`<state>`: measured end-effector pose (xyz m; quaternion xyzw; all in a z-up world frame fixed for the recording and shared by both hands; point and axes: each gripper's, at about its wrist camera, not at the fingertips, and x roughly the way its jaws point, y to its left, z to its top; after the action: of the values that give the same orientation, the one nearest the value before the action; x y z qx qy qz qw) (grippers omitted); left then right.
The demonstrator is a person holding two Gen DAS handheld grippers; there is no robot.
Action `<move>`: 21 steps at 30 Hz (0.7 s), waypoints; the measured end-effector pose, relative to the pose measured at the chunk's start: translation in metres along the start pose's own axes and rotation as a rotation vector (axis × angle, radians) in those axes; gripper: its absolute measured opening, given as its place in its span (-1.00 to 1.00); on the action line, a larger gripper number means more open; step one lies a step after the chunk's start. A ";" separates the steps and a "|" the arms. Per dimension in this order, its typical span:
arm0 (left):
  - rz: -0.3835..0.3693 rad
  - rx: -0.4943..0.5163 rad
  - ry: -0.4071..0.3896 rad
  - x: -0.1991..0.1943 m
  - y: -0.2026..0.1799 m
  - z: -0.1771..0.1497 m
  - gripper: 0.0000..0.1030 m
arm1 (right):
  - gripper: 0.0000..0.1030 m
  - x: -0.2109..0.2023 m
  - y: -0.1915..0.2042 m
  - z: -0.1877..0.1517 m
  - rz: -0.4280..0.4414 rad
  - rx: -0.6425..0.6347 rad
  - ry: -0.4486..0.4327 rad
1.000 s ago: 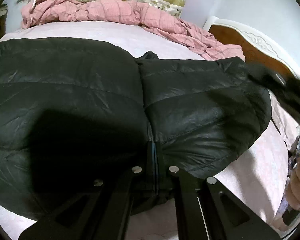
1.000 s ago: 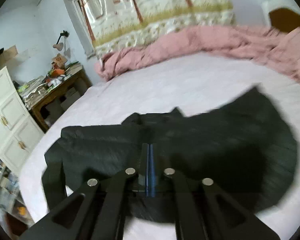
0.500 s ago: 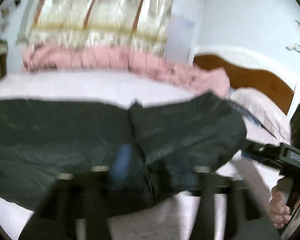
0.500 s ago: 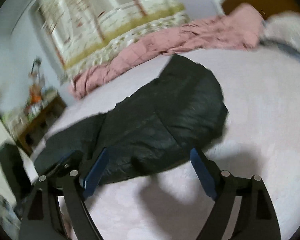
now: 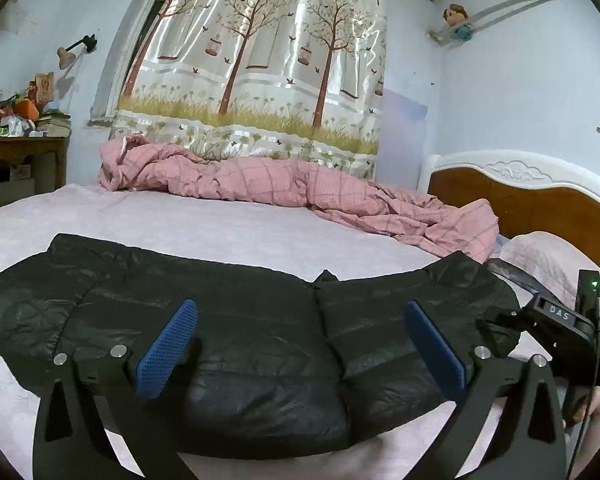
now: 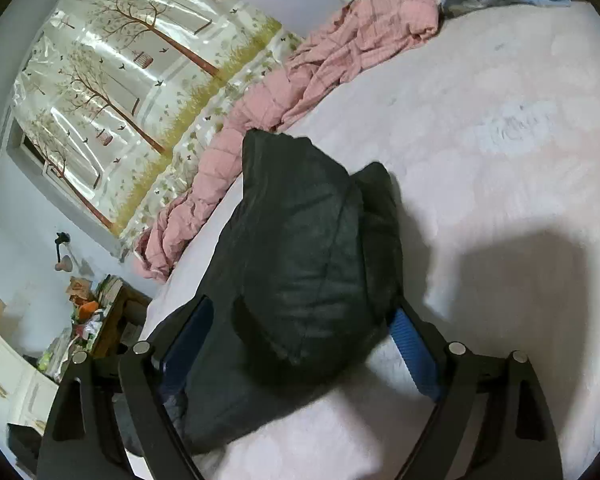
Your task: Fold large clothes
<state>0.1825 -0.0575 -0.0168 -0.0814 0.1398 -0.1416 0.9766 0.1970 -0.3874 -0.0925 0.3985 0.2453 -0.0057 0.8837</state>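
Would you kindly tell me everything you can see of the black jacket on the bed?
The black jacket is puffy, quilted and slightly shiny, like a down coat. It lies folded into a long band across the pale pink bed sheet, a centre seam showing. Neither open gripper grips it; the pink quilt lies apart behind it.

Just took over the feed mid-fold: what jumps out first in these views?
A black puffer jacket lies folded across the near side of the pink bed sheet, with both the left gripper and right gripper open over it. A crumpled pink checked quilt runs along the far edge, under a tree-print curtain.
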 end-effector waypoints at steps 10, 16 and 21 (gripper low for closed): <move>0.060 -0.110 -0.067 -0.014 0.028 0.003 1.00 | -0.59 -0.001 0.004 0.012 -0.005 -0.082 -0.020; 0.057 -0.082 -0.067 -0.017 0.024 0.003 1.00 | -0.60 -0.041 0.000 0.037 -0.168 -0.202 -0.125; 0.232 -0.022 -0.011 -0.018 0.032 0.001 1.00 | -0.57 -0.064 -0.025 0.080 -0.269 -0.264 -0.083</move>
<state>0.1740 -0.0214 -0.0175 -0.0760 0.1443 -0.0255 0.9863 0.1697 -0.4728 -0.0369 0.2421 0.2584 -0.1080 0.9289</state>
